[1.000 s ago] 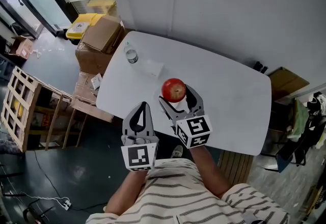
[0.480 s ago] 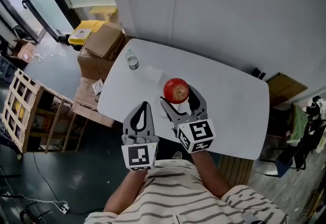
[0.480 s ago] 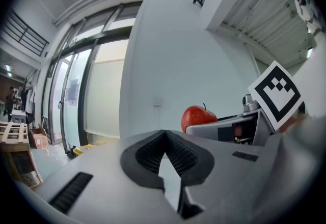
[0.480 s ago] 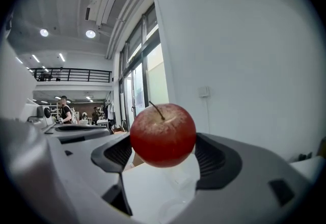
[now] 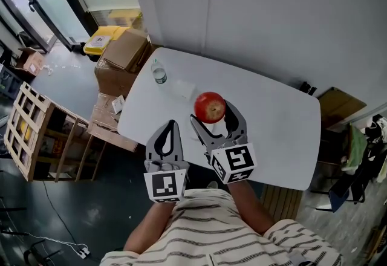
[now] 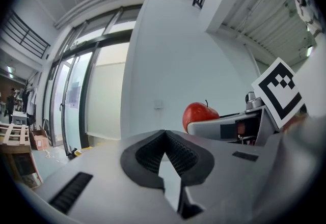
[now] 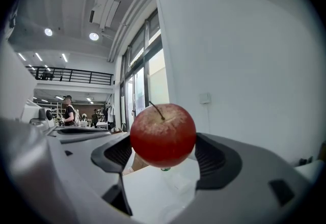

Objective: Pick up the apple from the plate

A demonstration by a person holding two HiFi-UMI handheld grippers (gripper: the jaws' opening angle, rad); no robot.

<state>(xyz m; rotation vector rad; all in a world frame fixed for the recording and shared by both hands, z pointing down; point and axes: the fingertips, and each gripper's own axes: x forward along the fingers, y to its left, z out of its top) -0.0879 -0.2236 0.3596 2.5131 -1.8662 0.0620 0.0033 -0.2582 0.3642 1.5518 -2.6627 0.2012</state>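
Our right hand-held gripper [image 5: 210,115] clamps the apple [image 5: 210,107] between its jaws, raised above the white worktop [image 5: 272,120]. Our left hand-held gripper [image 5: 170,126] holds nothing, jaws pressed together, just off the worktop's near edge. A bottle [image 5: 158,74] stands at the worktop's left end.

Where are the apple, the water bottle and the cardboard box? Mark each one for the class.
apple [image 5: 209,107]: head view, on the middle of its red skin.
water bottle [image 5: 158,75]: head view, on its clear body, near the table's far left edge.
cardboard box [image 5: 126,49]: head view, on its brown top face.
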